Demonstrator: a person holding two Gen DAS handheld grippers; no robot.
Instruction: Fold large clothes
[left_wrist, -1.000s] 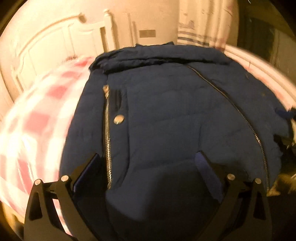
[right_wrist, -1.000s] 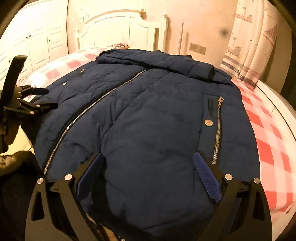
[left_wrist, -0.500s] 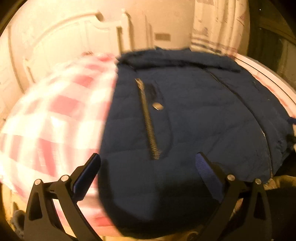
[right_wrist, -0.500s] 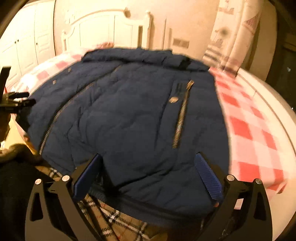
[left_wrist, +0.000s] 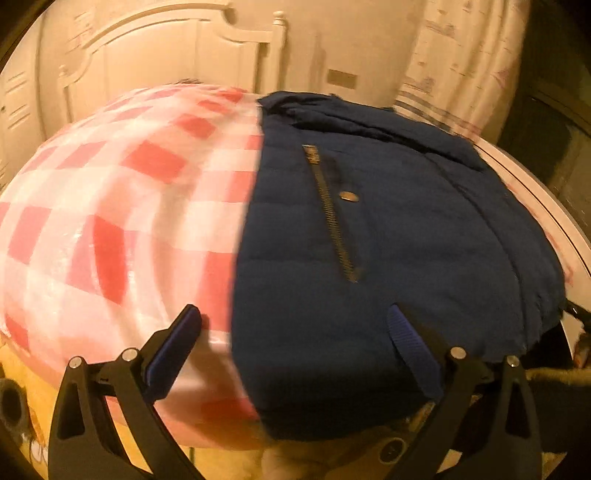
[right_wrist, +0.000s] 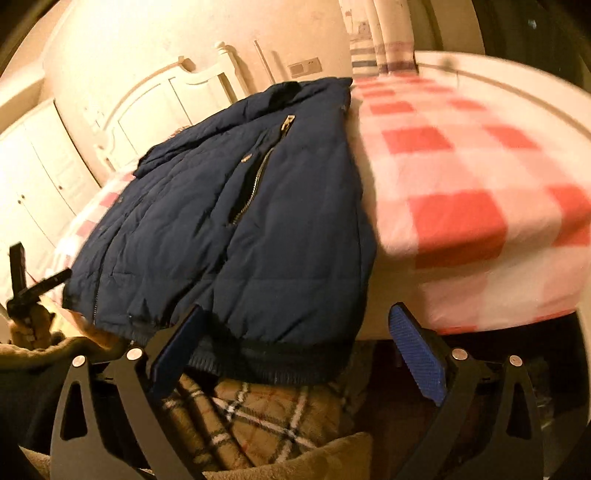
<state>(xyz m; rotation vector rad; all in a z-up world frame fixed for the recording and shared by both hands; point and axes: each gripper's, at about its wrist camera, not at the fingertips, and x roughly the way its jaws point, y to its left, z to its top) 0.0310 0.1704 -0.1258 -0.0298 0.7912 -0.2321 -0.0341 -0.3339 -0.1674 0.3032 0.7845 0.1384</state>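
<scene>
A navy puffer jacket lies spread front-up on a bed covered by a red-and-white checked sheet, filling the right half of the left wrist frame, its collar toward the white headboard at the top. The left hand-held gripper hangs over the bed's near edge at the bottom of the frame, released, its blue-padded fingers spread wide with nothing between them; one pad sits over the sheet, the other over the jacket's hem. In the right wrist frame the jacket occupies the centre left, a chest-pocket zipper running down it and its ribbed hem drooping over the mattress edge. The right hand-held gripper is likewise released at the bottom of the frame, its left pad just in front of the hem, above plaid fabric. The other hand-held gripper shows at the far left edge.
</scene>
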